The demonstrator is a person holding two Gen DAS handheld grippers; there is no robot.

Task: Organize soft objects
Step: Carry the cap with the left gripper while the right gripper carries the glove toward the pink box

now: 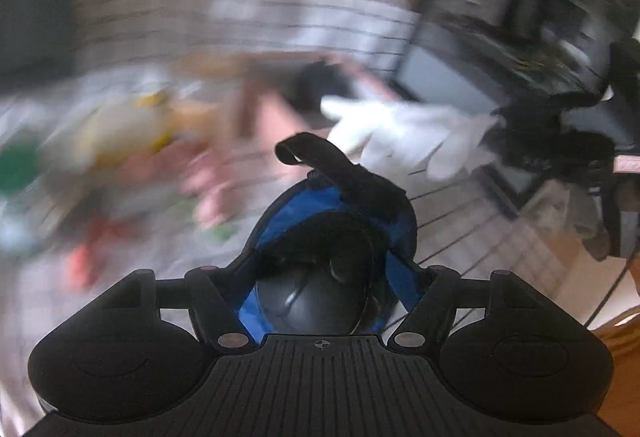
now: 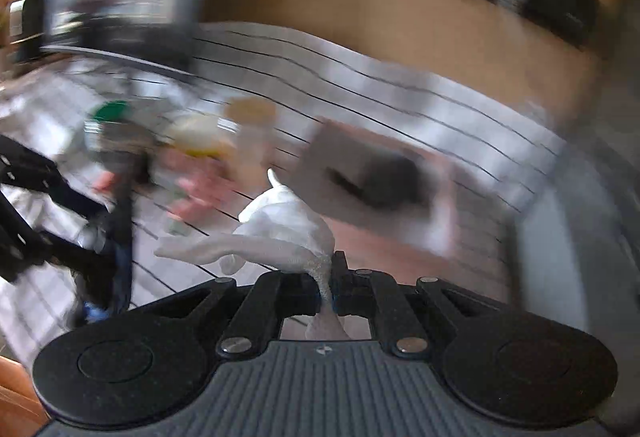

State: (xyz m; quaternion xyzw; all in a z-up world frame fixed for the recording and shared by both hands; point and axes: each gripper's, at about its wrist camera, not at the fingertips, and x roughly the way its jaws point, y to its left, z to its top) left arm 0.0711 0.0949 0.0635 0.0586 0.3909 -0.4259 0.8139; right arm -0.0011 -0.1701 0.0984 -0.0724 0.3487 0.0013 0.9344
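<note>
My left gripper (image 1: 320, 289) is shut on a blue and black padded guard (image 1: 332, 233) with a black strap (image 1: 320, 161), held above the striped cloth. My right gripper (image 2: 328, 293) is shut on a white glove (image 2: 280, 233), which hangs forward from the jaws. The glove also shows in the left wrist view (image 1: 404, 129), with the right gripper (image 1: 560, 145) behind it. The left gripper and its guard show at the left edge of the right wrist view (image 2: 100, 261). Both views are motion-blurred.
A striped white cloth (image 2: 360, 85) covers the table. A blurred heap of colourful soft items (image 1: 120, 141) lies to the left. A pink box (image 2: 380, 197) with a dark item in it sits mid-table. A dark appliance (image 1: 520, 17) stands at the right.
</note>
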